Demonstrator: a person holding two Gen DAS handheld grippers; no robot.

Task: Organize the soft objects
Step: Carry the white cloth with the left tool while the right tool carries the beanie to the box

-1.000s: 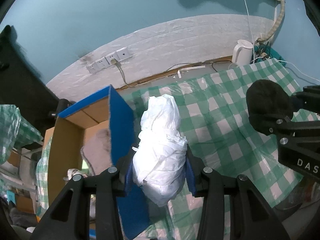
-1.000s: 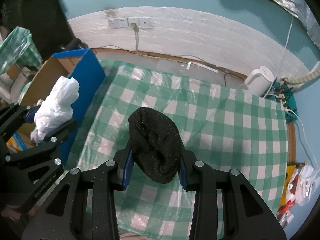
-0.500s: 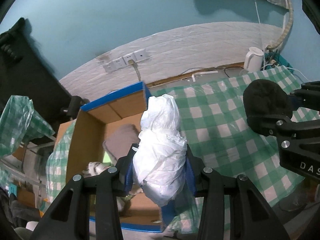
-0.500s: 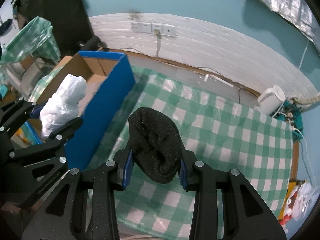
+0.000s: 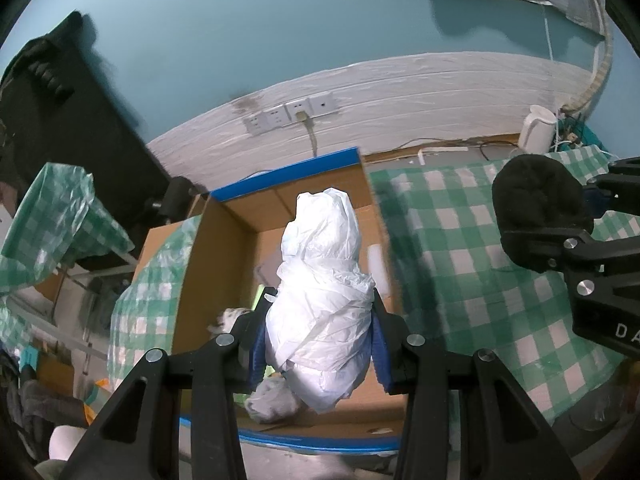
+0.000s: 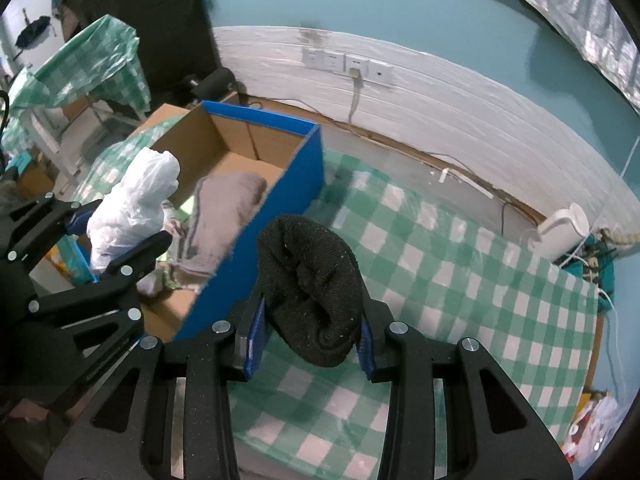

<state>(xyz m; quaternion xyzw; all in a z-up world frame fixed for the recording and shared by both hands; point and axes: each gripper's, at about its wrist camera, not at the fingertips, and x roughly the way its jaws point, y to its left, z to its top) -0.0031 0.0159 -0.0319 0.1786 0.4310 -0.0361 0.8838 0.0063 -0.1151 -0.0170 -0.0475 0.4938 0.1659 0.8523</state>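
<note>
The task is judged to be partway done: 2 soft items are in transit and several have already been put in the cardboard box, where a grey folded cloth and some smaller pale items can be seen lying on its floor. A white plastic-wrapped bundle is clamped in the left gripper, whose jaws are partly closed and pressed against the bundle's sides; the bundle is held above the open box, over its interior. A dark knitted item, perhaps a hat or rolled sock, is pinched in the right gripper, its jaws likewise partly closed on it; it hangs over the green checked cloth of the bench, just beside the box's blue wall. What is left, as far as can be judged, is the release of the bundle into the box and then the carrying of the dark item over the wall and its release. Compared with 1 second earlier, both grippers have been carried sideways towards the box: the bundle was then seen in front of the blue wall and the cloth, and now the box's inside is seen beneath it, while the box has come much nearer in the right wrist view. The grip of both jaws is unchanged.
</note>
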